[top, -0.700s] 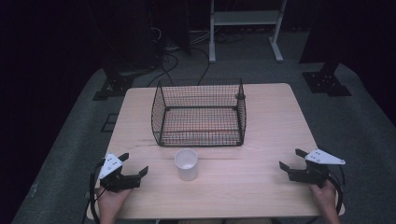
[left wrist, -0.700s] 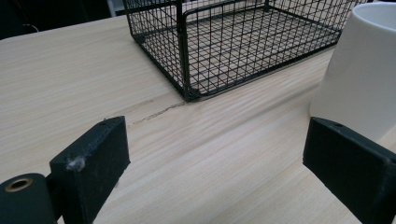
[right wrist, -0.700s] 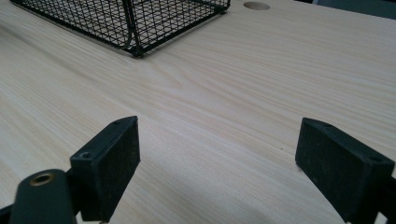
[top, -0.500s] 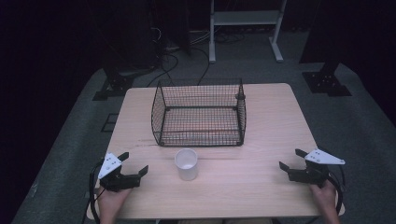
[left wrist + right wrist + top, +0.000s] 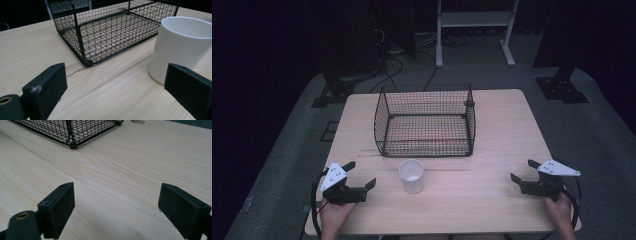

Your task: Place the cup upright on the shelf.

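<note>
Cup [image 5: 183, 47] beside L tongs [image 5: 117, 92].

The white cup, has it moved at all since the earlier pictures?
No. The white cup stands at the same spot on the table, just in front of the wire basket's near edge, as before. Neither gripper touches it.

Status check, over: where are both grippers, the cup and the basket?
Left gripper open, near the white cup, not touching. Right gripper open over bare table. Wire basket empty behind cup. Nothing in the way.
</note>
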